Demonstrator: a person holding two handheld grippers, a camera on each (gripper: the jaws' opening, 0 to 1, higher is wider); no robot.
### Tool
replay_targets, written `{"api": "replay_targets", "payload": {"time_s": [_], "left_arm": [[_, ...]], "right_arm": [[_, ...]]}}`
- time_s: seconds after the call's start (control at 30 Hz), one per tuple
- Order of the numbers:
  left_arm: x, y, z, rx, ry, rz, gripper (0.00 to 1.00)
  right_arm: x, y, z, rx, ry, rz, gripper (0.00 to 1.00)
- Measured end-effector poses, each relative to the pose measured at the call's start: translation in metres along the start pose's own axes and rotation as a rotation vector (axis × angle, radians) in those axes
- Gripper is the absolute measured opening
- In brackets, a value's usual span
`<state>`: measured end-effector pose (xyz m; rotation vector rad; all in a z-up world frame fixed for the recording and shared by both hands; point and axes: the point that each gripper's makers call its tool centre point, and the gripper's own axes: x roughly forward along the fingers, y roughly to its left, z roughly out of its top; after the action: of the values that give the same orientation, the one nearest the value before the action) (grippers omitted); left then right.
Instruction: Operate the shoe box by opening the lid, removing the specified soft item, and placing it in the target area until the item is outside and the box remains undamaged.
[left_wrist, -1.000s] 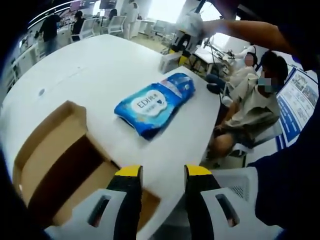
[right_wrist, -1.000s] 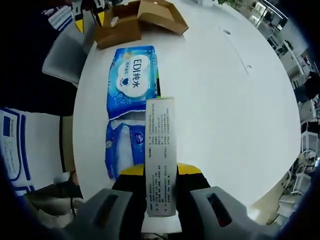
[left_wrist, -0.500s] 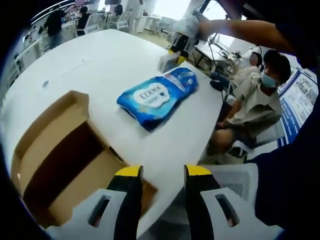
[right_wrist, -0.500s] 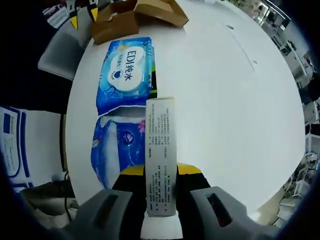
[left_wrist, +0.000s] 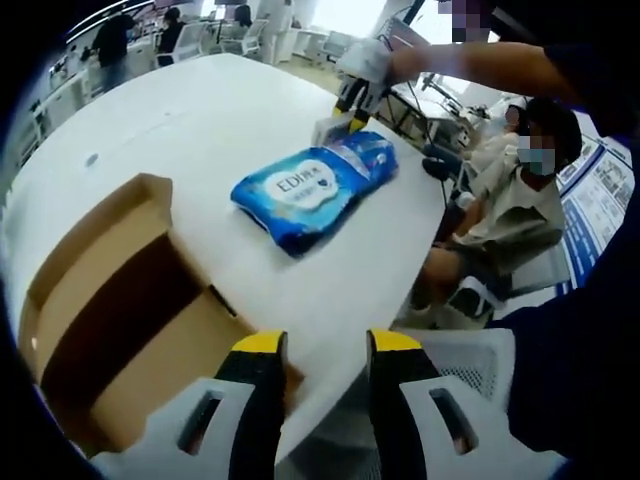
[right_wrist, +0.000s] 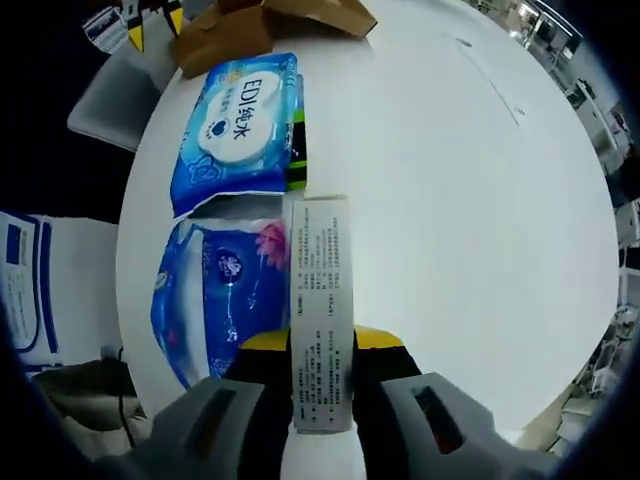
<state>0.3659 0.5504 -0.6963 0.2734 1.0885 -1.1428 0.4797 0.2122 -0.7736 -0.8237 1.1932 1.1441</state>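
1. White round table, spanning both views; box and packs on it near the edge beside a seated person.
2. Brown cardboard shoe box, open, lid flap up, inside looks bare; sits just ahead and left of the left gripper in left gripper view. In right gripper view at far top edge of table.
3. Blue wet-wipe pack marked "EDI", lying flat outside the box, near table edge; in right gripper view beyond the second pack.
4. Second blue soft pack with flower print, flat on table, end-to-end with the wipe pack, just left of the held carton; far end seen in left gripper view.
5. Left gripper: yellow-tipped jaws parted, nothing between them, over table edge by the box corner.
6. Right gripper: jaws closed against a narrow white printed carton, upright between them, low over the table beside the flower pack. From left gripper view, at far end of packs.
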Motion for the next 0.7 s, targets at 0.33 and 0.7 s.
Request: {"api": "replay_targets", "payload": {"time_s": [0.33, 0.7], "left_arm": [[0.003, -0.002, 0.002, 0.01, 0.009, -0.009, 0.3], [0.004, -0.005, 0.005, 0.014, 0.003, -0.019, 0.3]], "right_arm": [[-0.001, -0.004, -0.007, 0.022, 0.007, -0.004, 0.21], [-0.02, -0.001, -0.004, 0.038, -0.04, -0.034, 0.29]]}}
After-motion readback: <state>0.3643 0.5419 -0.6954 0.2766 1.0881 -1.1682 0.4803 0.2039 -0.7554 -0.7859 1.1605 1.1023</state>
